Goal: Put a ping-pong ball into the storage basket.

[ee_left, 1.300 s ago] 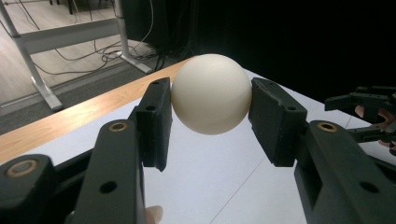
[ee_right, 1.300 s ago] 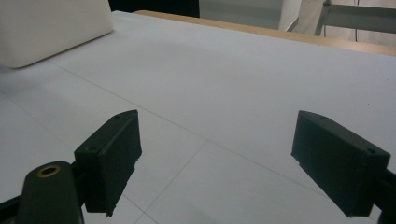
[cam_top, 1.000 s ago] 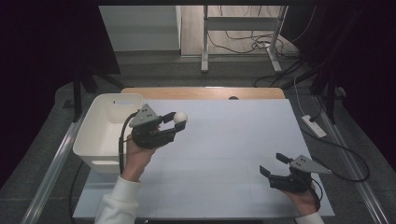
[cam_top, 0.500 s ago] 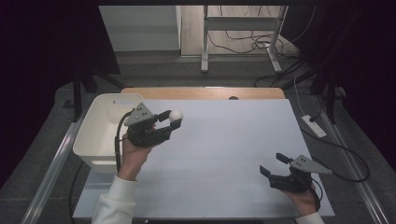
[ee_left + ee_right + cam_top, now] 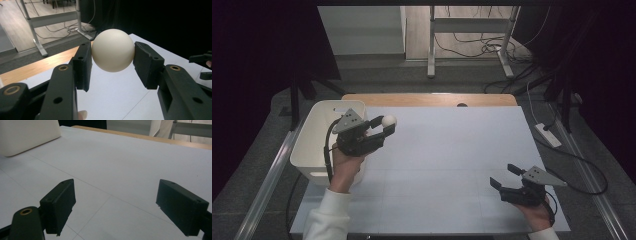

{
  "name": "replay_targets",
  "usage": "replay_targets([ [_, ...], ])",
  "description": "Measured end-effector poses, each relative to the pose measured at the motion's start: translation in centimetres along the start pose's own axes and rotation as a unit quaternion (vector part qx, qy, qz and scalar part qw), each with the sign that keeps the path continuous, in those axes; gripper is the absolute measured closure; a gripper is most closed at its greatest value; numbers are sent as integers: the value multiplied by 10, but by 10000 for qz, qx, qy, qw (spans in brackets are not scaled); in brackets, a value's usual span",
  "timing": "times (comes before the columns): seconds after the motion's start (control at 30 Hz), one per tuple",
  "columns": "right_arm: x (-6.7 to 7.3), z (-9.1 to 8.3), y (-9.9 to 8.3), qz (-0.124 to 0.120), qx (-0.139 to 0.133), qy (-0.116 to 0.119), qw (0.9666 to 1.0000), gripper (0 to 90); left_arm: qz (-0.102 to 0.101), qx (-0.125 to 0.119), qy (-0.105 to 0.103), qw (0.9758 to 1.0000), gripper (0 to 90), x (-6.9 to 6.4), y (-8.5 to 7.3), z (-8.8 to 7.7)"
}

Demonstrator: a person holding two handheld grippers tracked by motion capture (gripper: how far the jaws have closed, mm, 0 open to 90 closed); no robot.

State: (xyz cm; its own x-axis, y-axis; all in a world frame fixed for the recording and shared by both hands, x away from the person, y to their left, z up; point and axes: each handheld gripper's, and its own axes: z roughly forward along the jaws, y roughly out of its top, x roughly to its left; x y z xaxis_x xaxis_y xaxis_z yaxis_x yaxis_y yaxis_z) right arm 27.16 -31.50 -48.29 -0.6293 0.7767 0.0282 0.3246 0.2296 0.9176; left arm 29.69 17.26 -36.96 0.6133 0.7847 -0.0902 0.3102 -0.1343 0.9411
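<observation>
- Holding a cream-white ball (image 5: pixel 113 50) between its two black jaws, the left hand-held gripper (image 5: pixel 379 129) is raised above the left part of the white counter (image 5: pixel 452 165); both pads press the ball's sides, as the left gripper view makes plain.
- Just beside that gripper, at the counter's left edge, stands a white bin (image 5: pixel 314 145), seen from above in the high view. Its inside is partly hidden by the hand.
- Near the counter's front right corner, the right hand-held gripper (image 5: pixel 507 176) rests low with its jaws spread wide and nothing between them.
- Judging by this, the step in hand is carrying the gripped ball, probably to the bin.
- Next, the left hand would need to bring the ball over the bin's opening, then part the jaws so it drops inside rather than rolling off across the counter.
</observation>
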Motion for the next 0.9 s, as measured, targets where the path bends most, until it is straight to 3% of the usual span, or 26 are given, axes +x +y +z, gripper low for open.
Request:
replay_targets([
  [0.63, 0, 0, 0, -11, -24, -4, 10000, 154, -161, 5, 384, 9991, 506, 18, -4, -22],
  [0.9, 0, 0, 0, -2, -26, -8, 10000, 154, -292, 19, 629, 9976, 506, 30, -8, -33],
])
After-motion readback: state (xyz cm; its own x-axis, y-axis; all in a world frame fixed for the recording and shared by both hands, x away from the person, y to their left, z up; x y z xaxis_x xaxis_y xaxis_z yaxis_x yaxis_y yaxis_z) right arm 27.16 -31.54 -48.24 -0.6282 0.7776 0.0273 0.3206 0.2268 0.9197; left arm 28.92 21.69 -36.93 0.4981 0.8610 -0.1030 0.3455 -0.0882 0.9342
